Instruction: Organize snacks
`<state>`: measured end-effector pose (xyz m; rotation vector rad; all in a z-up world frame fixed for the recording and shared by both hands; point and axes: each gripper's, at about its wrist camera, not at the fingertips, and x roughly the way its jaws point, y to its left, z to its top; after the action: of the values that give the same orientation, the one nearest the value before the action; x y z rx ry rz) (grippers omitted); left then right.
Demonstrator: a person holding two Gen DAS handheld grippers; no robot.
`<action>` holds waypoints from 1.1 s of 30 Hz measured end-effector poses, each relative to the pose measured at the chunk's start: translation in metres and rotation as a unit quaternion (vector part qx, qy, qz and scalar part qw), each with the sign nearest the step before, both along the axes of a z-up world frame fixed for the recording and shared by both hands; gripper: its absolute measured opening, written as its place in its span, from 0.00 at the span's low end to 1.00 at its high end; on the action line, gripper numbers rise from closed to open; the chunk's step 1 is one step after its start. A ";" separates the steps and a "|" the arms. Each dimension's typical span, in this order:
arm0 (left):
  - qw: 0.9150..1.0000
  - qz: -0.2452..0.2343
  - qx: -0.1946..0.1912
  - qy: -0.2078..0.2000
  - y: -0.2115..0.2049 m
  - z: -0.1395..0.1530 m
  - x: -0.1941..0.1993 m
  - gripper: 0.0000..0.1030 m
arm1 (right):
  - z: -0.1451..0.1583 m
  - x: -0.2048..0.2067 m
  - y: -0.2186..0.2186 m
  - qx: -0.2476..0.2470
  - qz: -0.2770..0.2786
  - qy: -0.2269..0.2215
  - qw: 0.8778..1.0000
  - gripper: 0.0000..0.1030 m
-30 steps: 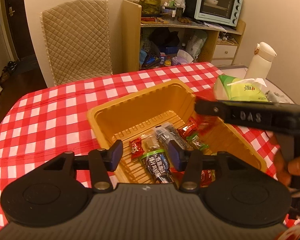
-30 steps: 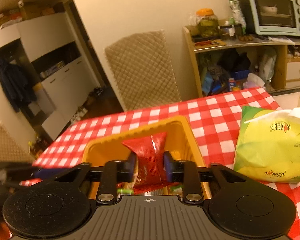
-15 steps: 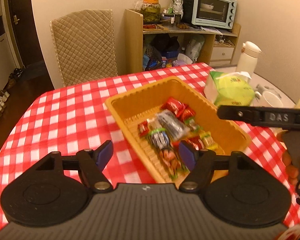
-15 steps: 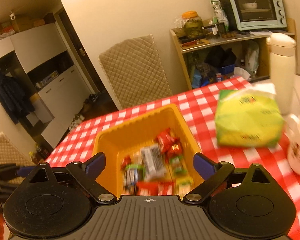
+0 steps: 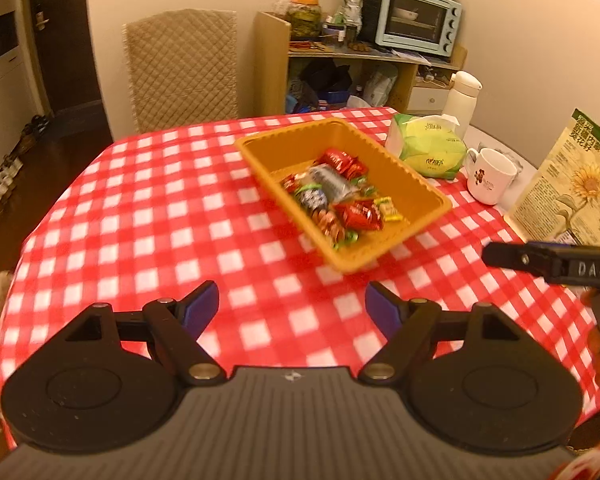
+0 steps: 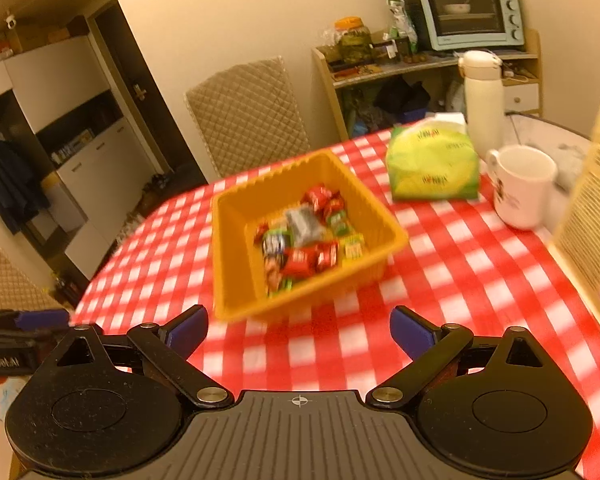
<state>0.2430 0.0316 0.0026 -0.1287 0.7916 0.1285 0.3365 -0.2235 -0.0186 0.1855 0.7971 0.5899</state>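
- Nearest the left wrist camera, the left gripper point(image 5: 292, 306) hangs over bare red-and-white checked tablecloth point(image 5: 140, 220); its jaws have just been opening, stand wide apart, and nothing lies between the blue pads.
- The right gripper point(image 6: 299, 330) is released too: its jaws have just been opening, they stand wide, and only tablecloth shows in the gap. Its black body also pokes into the left wrist view from the right edge.
- A little farther on sits the orange tray point(image 5: 420, 184), apart from both grippers, resting flat on the cloth.
- Inside the tray lies a loose heap of wrapped snacks point(image 5: 332, 196): red packets, a silver-grey one, a dark one with a green band, and small yellow-green sweets. They are blurred, so no labels can be read.
- To the right of the tray stand a white mug point(image 6: 524, 188) and, at the frame edge, an upright printed card with a sunflower picture point(image 5: 580, 188).
- Just beyond the tray's right corner rests a green tissue pack point(image 6: 432, 164), with a white flask point(image 6: 482, 96) behind it.
- Past the table's far edge stands a chair with a quilted beige cover point(image 5: 180, 68).
- Against the back wall, a wooden shelf unit point(image 5: 272, 60) carries a pale blue toaster oven point(image 6: 468, 12) and a large jar with an orange lid point(image 5: 306, 14).
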 end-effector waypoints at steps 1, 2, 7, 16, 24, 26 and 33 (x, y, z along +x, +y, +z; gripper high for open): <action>1.000 0.004 -0.001 0.001 0.001 0.002 -0.011 0.76 | 0.001 -0.012 -0.001 -0.004 0.001 0.000 1.000 0.94; 1.000 0.006 -0.002 0.003 0.002 0.003 -0.021 0.76 | 0.003 -0.023 -0.002 -0.007 0.003 0.000 1.000 0.94; 1.000 0.008 -0.004 0.013 -0.001 0.008 -0.072 0.76 | 0.005 -0.076 -0.003 -0.027 0.003 0.006 1.000 0.94; 1.000 0.004 -0.017 0.025 -0.012 0.004 -0.146 0.76 | 0.001 -0.151 -0.001 -0.048 0.006 0.033 0.998 0.94; 0.999 0.000 -0.020 0.030 -0.021 0.004 -0.185 0.76 | 0.002 -0.196 0.008 -0.057 0.016 0.040 0.997 0.94; 0.999 -0.001 -0.020 0.032 -0.023 0.003 -0.191 0.76 | 0.004 -0.205 0.011 -0.059 0.020 0.042 0.997 0.94; 0.999 -0.005 -0.027 0.037 -0.026 0.000 -0.207 0.76 | 0.007 -0.228 0.021 -0.067 0.036 0.044 0.996 0.94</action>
<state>0.0357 0.0053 0.0030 -0.1727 0.8690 0.1021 0.1088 -0.2029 -0.0112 0.0607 0.9294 0.5979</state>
